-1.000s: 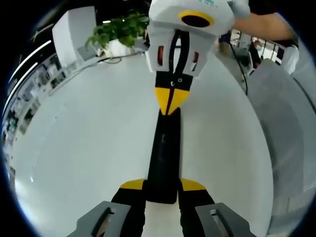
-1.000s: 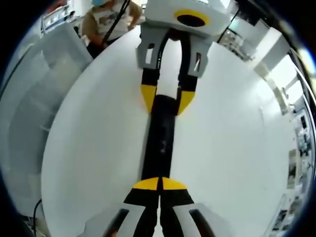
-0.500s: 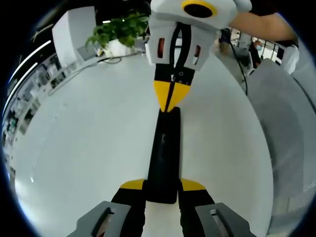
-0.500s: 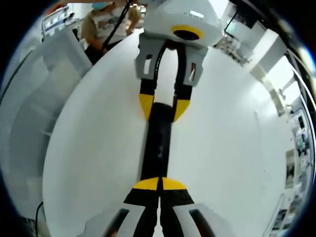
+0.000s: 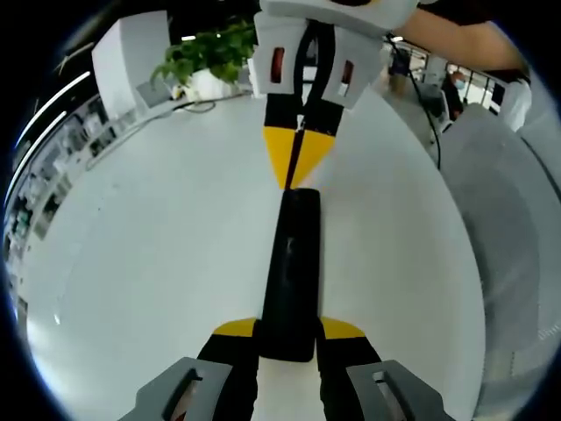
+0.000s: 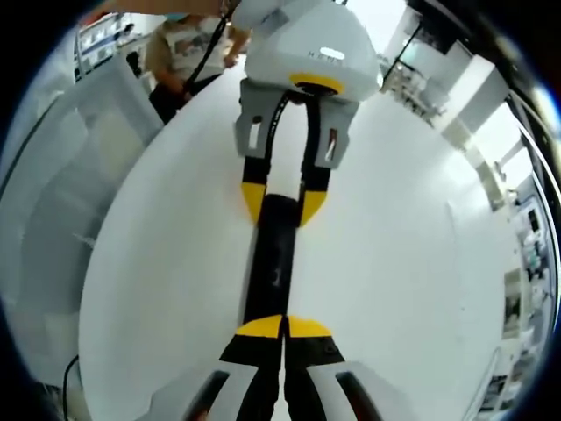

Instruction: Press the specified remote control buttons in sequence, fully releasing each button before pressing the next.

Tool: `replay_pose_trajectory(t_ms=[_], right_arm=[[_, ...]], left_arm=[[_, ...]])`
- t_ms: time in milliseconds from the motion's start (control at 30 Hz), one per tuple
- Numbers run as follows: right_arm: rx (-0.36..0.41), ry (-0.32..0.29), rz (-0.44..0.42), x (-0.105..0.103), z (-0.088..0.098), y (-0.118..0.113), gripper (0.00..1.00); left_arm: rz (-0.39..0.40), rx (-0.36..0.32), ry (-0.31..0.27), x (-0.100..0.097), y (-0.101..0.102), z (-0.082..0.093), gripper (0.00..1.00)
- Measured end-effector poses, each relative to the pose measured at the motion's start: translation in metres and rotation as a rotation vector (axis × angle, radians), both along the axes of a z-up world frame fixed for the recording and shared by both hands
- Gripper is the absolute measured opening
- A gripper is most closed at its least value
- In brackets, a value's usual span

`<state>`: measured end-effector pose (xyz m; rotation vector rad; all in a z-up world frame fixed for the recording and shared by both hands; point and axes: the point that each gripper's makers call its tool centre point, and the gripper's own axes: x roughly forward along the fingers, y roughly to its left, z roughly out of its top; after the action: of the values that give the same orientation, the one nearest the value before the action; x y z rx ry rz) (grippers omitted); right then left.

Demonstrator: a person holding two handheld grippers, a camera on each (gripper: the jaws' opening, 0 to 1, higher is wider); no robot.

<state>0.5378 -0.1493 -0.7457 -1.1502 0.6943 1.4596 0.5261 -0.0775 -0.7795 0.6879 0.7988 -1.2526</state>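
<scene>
**Remote clamped at 1 end, closed tips poised at the other**

The black remote control (image 5: 291, 272) lies flat on the white table (image 5: 140, 263), and everything else is placed from it. The left gripper (image 5: 288, 333) clamps its near end, 1 yellow-tipped jaw on each long side. At the remote's far end the right gripper (image 5: 299, 167) points down with its 2 jaws pressed together into a single wedge, the tip at or just above the end face; contact cannot be confirmed.

In the right gripper view the same closed tips (image 6: 283, 328) sit at the remote's (image 6: 273, 259) near end, and the left gripper (image 6: 281, 198) straddles the far end.

The remote looks rigid, light and smooth-sided, so it would likely skate on the table under a push; holding it by the long edges, clear of the top face, seems the right hold.

The buttons are lost in the black surface, so which key lies under the tip is unreadable. Beyond the remote's far end stands a potted plant (image 5: 210, 54).
</scene>
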Motion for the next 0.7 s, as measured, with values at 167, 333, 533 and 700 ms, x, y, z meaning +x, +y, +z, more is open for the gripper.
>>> replay_pose_trajectory(t_ms=[167, 333, 533, 700], right_arm=[[0.002, 0.005, 0.004, 0.001, -0.001, 0.003, 0.00], [-0.001, 0.012, 0.011, 0.000, -0.004, 0.005, 0.00], [-0.005, 0.023, 0.018, -0.001, -0.009, 0.008, 0.00], [-0.010, 0.032, 0.023, -0.004, -0.014, 0.008, 0.00]], left_arm=[[0.001, -0.003, 0.001, 0.000, 0.000, 0.000, 0.24], [0.001, -0.005, 0.002, 0.000, 0.000, 0.000, 0.24], [0.002, -0.007, 0.002, 0.000, 0.000, 0.000, 0.24], [0.001, -0.008, 0.002, 0.000, 0.000, 0.000, 0.24]])
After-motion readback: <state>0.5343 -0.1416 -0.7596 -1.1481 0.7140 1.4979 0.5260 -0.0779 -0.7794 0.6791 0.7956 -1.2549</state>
